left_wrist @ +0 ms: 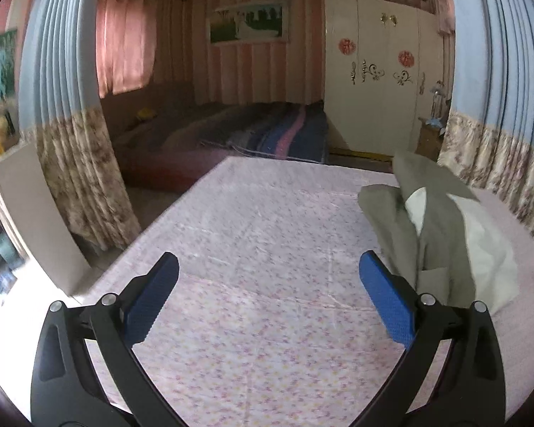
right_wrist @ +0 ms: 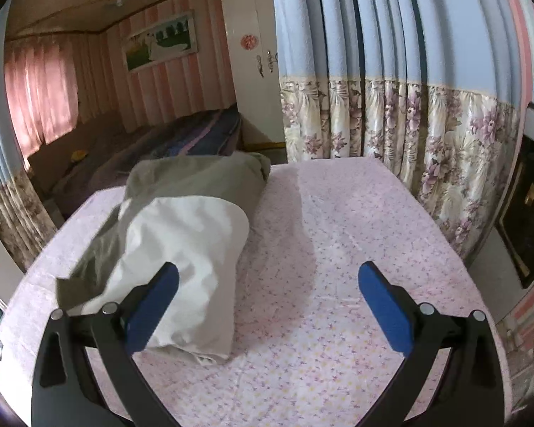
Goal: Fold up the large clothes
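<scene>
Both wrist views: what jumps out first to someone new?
The olive and white garment, folded into a bundle, lies on the pink floral tablecloth toward its left side in the right wrist view. Both tools, left and right, gape open with nothing between the blue pads. Blue floral curtains hang behind.

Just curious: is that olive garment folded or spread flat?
Folded: the olive garment lies doubled into a compact bundle, pale lining outward, on the floral sheet.
</scene>
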### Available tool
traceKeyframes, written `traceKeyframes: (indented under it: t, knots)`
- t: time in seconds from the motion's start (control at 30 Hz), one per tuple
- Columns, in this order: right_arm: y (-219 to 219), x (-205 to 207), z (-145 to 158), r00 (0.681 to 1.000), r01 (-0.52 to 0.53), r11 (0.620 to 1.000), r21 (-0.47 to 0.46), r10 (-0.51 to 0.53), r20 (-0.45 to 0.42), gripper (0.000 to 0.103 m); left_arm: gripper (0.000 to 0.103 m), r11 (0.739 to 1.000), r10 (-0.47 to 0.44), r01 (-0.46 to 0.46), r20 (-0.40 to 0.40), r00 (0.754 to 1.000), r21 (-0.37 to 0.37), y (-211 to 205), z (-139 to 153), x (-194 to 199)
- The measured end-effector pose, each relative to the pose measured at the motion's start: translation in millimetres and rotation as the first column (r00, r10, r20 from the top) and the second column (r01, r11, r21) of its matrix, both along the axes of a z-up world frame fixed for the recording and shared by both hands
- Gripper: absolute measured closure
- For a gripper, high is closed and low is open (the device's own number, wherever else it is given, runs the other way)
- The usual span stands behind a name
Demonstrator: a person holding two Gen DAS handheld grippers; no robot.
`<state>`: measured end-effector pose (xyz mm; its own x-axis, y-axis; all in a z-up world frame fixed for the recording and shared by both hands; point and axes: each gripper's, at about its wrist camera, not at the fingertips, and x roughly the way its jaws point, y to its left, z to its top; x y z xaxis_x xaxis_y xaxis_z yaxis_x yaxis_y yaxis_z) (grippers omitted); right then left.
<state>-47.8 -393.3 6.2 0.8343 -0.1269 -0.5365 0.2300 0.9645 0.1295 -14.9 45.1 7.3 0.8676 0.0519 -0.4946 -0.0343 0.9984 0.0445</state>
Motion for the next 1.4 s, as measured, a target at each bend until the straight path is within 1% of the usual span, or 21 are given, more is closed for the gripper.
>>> traceKeyframes:
  t: [0.07,0.13,0.23,0.27,0.33,0.37,0.43,0.53,0.6,0.73,0.83,0.9,1.07,1.2,1.33,1.4]
  knots:
    - [2.8,2.2,2.5,1.000,0.007,1.000,0.015,-0.007,-0.001,0.002,0.003,1.000,-0.003,0.003,0.001,1.000,0.003,0.9,2.4,-0.2]
    - [4.2,2.6,3.1,1.000,0.005,1.000,0.009,-0.005,0.005,0.002,0.003,1.000,0.000,0.000,-0.004,1.000,-0.027,5.0,4.7,0.8]
    - [14.6,7.7,0.8,0.999,0.031,0.996,-0.082,-0.033,-0.020,0.002,0.003,0.998,-0.007,0.007,-0.009,1.000,-0.058,7.8,6.0,1.6]
    - [17.9,9.9,-1.3,0.999,0.030,0.993,-0.115,-0.034,-0.038,0.002,0.003,0.998,-0.007,0.007,-0.007,1.000,-0.058,7.8,6.6,0.9]
    - [21.6,10.8,-5.7,0.998,0.025,0.990,-0.138,-0.033,-0.052,0.002,0.003,0.999,-0.003,0.003,-0.007,1.000,-0.046,5.4,7.9,1.7]
    - [22.6,9.6,-7.4,0.998,0.021,0.991,-0.135,-0.028,-0.052,0.002,0.003,0.999,-0.002,0.001,-0.008,1.000,-0.040,3.5,8.6,2.5]
    - [23.2,5.2,-9.7,0.999,-0.002,0.995,-0.097,-0.002,-0.039,0.002,0.003,0.999,-0.005,0.005,-0.009,1.000,-0.045,1.0,9.2,3.7]
    - [24.4,-0.7,-11.0,0.999,-0.032,0.999,-0.044,0.031,-0.021,0.002,0.003,0.996,-0.017,0.015,-0.017,1.000,-0.084,-0.9,8.6,5.4]
    - [24.1,-4.4,-12.5,0.999,-0.045,0.999,-0.025,0.044,-0.012,0.002,0.003,0.995,-0.021,0.019,-0.012,1.000,-0.094,-3.8,8.2,5.7]
    - [25.2,-10.0,-12.5,0.999,-0.050,0.999,-0.014,0.050,-0.001,0.002,0.003,0.999,-0.013,0.014,0.015,1.000,-0.046,-13.9,11.3,4.6]
    - [24.4,-11.8,-9.4,0.999,-0.037,0.999,-0.018,0.037,0.005,0.002,0.003,1.000,0.017,-0.017,0.044,0.999,0.000,-19.9,17.1,4.9]
    - [25.0,-13.3,-6.5,0.999,-0.035,0.999,-0.020,0.035,0.009,0.002,0.003,1.000,0.023,-0.024,0.057,0.998,0.004,-21.5,20.5,5.7]
    - [30.6,-18.8,-0.6,1.000,-0.027,0.999,-0.042,0.027,0.013,0.002,0.003,1.000,0.007,-0.006,0.021,1.000,-0.014,-24.2,20.3,14.2]
    - [39.8,-22.1,3.0,1.000,-0.022,0.995,-0.097,0.022,0.000,0.002,0.003,0.999,0.001,-0.001,-0.020,1.000,-0.034,-24.5,15.9,22.8]
    - [43.3,-27.3,6.6,1.000,0.004,0.989,-0.151,-0.002,0.009,0.002,0.003,0.997,-0.006,0.004,-0.030,1.000,-0.073,-22.8,13.8,25.3]
    - [39.7,-30.4,6.8,1.000,0.016,0.989,-0.149,-0.016,0.007,0.002,0.003,0.996,-0.012,0.009,-0.032,0.999,-0.083,-24.1,12.8,23.9]
